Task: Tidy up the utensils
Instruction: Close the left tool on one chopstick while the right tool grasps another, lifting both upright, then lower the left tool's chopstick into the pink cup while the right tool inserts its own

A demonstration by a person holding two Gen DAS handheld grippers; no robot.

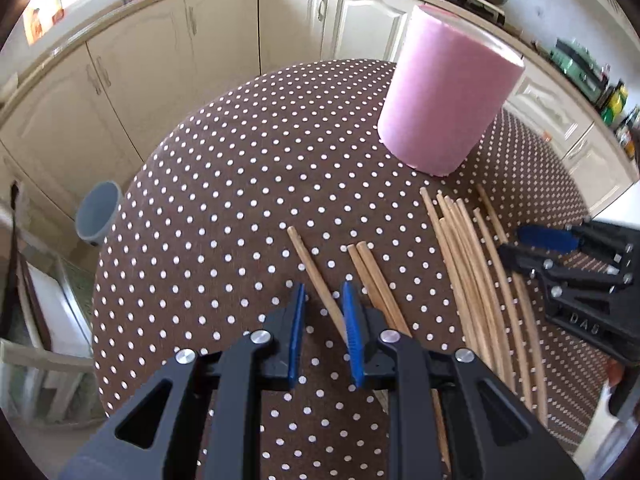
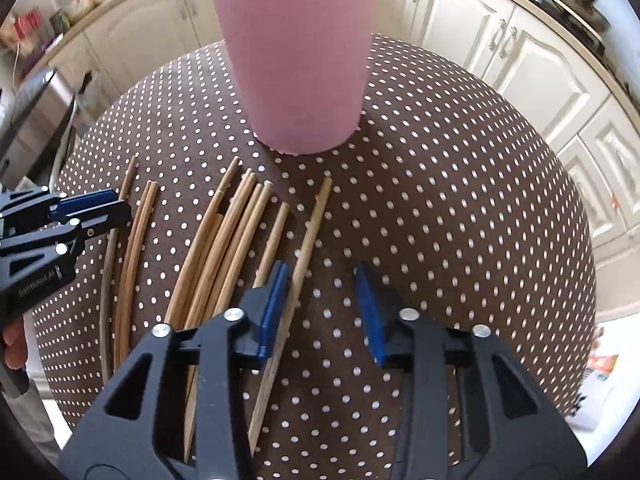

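chopsticks (image 2: 240, 236): we see pale bare wood, matt, one with a rough, chipped edge
pink cup (image 2: 298, 64): we read a smooth matt pink wall under a clear glossy rim
desk cloth (image 1: 224, 184): we see matt brown fabric with white dots
left gripper (image 1: 324, 300): matt black plastic, ribbed blue pads, shiny metal pins

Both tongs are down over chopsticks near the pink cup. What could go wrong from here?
1. The outer chopstick lies against one pad of the right tongs, with the other pad well clear; closing may roll it or grip it skewed.
2. The left tongs straddle a single chopstick with a pair close beside; that pair could get nudged.
3. The pink cup stands close ahead; a lifted stick swung carelessly might tip it.
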